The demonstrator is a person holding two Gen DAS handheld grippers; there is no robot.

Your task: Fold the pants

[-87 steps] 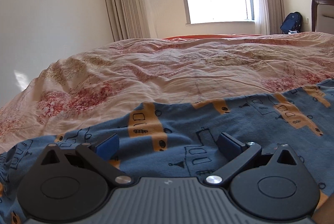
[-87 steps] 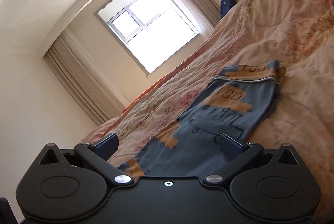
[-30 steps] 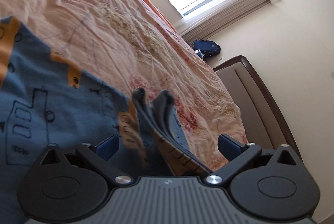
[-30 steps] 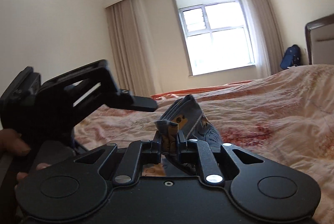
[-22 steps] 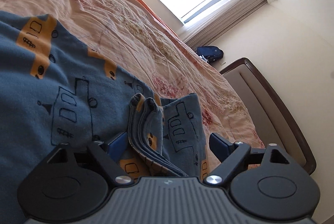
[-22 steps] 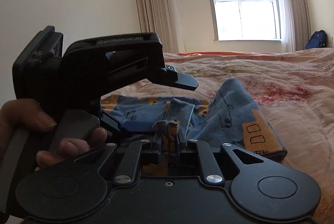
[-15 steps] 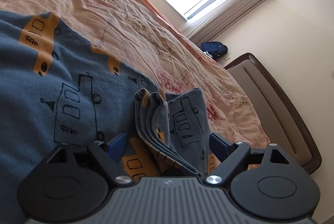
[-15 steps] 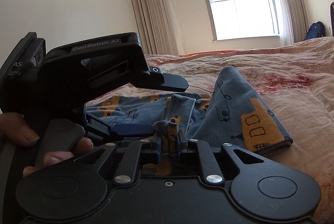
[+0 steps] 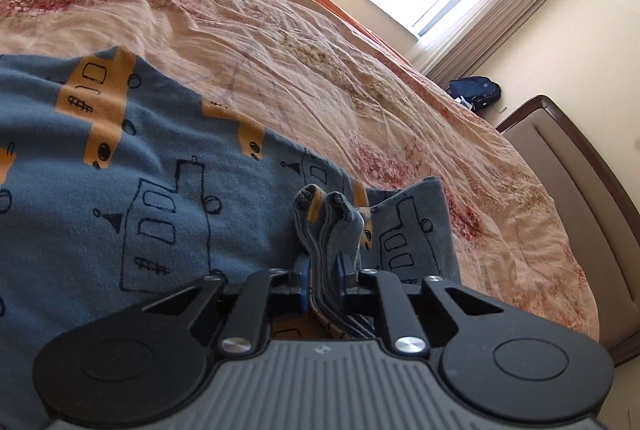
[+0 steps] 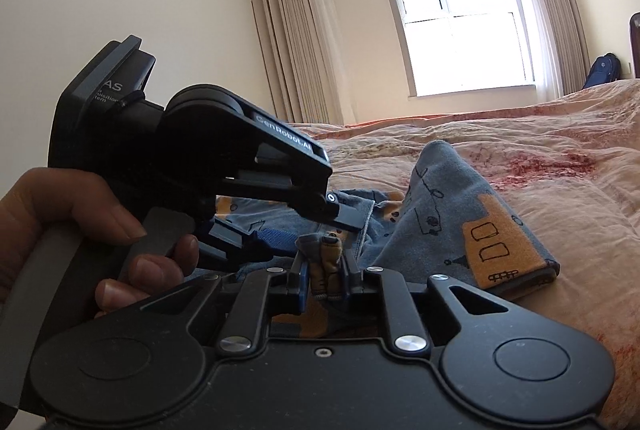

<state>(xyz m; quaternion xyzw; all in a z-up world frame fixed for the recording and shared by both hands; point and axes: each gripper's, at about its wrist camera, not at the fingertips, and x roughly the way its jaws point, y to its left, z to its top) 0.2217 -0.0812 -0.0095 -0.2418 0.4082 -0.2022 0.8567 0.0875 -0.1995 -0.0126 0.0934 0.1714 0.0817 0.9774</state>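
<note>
The blue pants [image 9: 160,189] with orange bus prints lie on the bed, partly folded. My left gripper [image 9: 322,276] is shut on a bunched stack of the pants' edge layers. My right gripper [image 10: 324,280] is shut on another bunch of the same edge. In the right wrist view the left gripper [image 10: 344,220] reaches in from the left, held by a hand [image 10: 80,230], close beside my right one. A folded flap of the pants [image 10: 460,222] lies to the right.
The pink flowered quilt [image 9: 320,49] covers the bed. A brown headboard [image 9: 580,181] is at the right. A window [image 10: 460,29] with curtains and a dark backpack [image 9: 476,91] stand at the far wall.
My left gripper has closed on the bunched edge of the pants; it was open around it half a second ago. My right gripper stays shut on the cloth.
</note>
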